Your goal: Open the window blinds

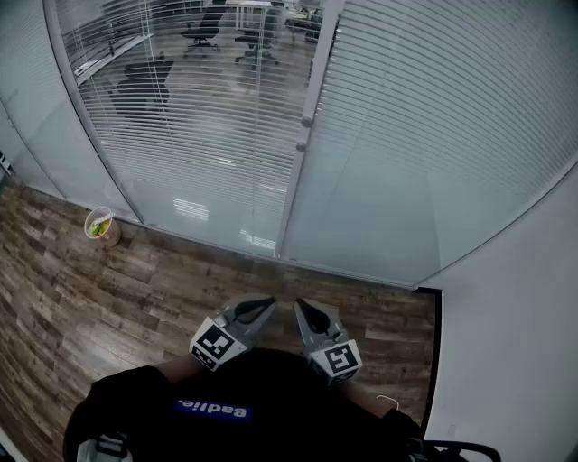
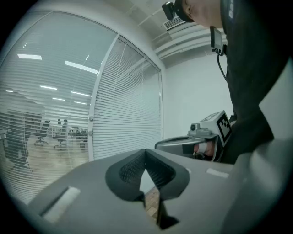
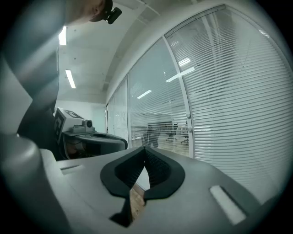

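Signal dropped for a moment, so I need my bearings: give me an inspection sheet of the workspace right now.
Surface: wooden floor.
Job's things: left blinds partly see-through; right blinds closed.
Clutter: cup on the floor near the left blinds.
Grippers: left gripper and right gripper shut, empty, close to the person.
Cables: thin cable below the head camera.
Surroundings: white wall at right; office chairs beyond the left blinds.

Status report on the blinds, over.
Left gripper shut, empty; right gripper shut, empty. Right panel's blinds closed, untouched. Cup on floor, far left, not blocking.
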Demonstrator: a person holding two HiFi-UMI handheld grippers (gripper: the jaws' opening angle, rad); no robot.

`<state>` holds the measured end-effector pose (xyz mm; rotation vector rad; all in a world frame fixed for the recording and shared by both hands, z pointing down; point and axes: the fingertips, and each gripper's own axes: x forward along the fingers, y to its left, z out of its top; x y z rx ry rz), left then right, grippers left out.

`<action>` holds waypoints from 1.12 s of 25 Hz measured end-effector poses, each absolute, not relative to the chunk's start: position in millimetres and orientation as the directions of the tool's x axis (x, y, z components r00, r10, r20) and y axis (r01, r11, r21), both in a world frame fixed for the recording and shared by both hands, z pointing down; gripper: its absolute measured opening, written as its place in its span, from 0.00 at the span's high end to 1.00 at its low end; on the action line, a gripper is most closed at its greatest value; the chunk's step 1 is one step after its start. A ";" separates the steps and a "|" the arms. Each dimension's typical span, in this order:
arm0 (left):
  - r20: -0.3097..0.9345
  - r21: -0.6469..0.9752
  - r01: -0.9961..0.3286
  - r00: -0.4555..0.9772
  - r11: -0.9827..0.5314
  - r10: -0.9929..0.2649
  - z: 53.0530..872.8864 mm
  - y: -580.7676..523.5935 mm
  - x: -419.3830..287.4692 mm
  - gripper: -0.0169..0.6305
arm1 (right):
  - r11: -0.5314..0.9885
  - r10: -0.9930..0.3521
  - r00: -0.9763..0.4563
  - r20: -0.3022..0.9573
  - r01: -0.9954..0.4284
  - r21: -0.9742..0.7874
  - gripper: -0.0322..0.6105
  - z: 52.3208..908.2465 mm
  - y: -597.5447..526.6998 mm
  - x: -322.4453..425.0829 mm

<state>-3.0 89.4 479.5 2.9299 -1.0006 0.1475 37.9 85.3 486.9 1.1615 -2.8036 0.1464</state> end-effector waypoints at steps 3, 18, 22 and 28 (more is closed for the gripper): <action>0.105 0.005 -0.612 0.787 -0.791 -0.608 482.0 88.9 0.4 0.97 | 0.706 -0.700 -0.703 0.127 -0.708 -0.030 0.95 490.8 84.1 42.6; 0.123 -0.016 -0.633 0.767 -0.774 -0.630 474.3 77.7 14.6 0.97 | 0.712 -0.693 -0.714 0.096 -0.699 -0.065 0.95 483.2 72.1 61.6; 0.117 -0.026 -0.682 0.724 -0.731 -0.679 473.5 69.5 11.2 0.97 | 0.719 -0.681 -0.726 0.100 -0.688 -0.097 0.95 490.3 73.3 71.3; 0.111 -0.039 -0.735 0.670 -0.677 -0.734 483.3 72.4 1.2 0.97 | 0.707 -0.682 -0.724 0.103 -0.689 -0.158 0.95 514.1 90.3 81.0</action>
